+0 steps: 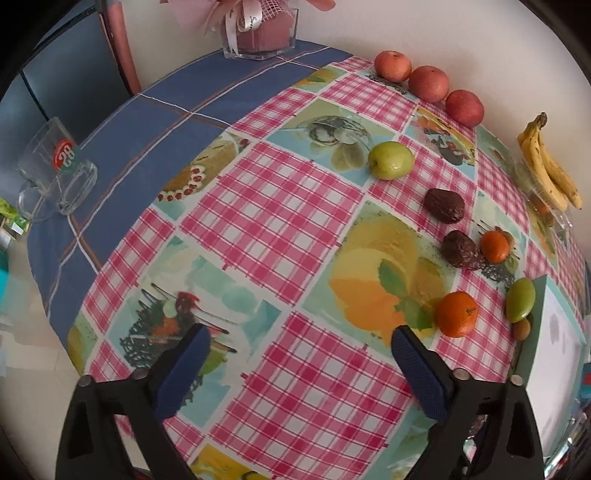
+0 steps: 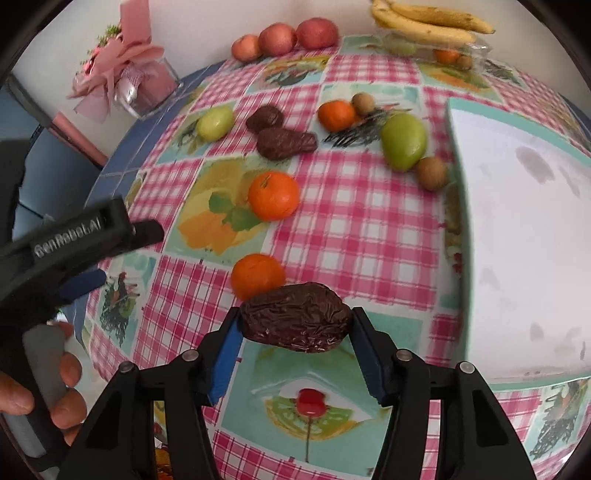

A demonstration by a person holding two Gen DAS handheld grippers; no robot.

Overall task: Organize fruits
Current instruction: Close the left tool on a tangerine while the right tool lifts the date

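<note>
My right gripper (image 2: 296, 328) is shut on a dark brown wrinkled fruit (image 2: 295, 314), with an orange (image 2: 256, 275) just behind it. Further back lie another orange (image 2: 273, 195), two more dark wrinkled fruits (image 2: 286, 142), a green apple (image 2: 215, 122) and a green oval fruit (image 2: 404, 140). My left gripper (image 1: 301, 347) is open over the checked tablecloth with nothing between its pads. An orange (image 1: 457, 314) lies just right of its right finger. Three red apples (image 1: 428, 83) line the far edge by the wall, and bananas (image 1: 550, 166) lie at the far right.
A white board with a teal rim (image 2: 524, 240) lies on the table's right side. A glass mug (image 1: 55, 170) stands near the left edge, and a glass vase of pink flowers (image 1: 258, 33) at the back corner. A hand (image 2: 66, 373) holds the left gripper's handle.
</note>
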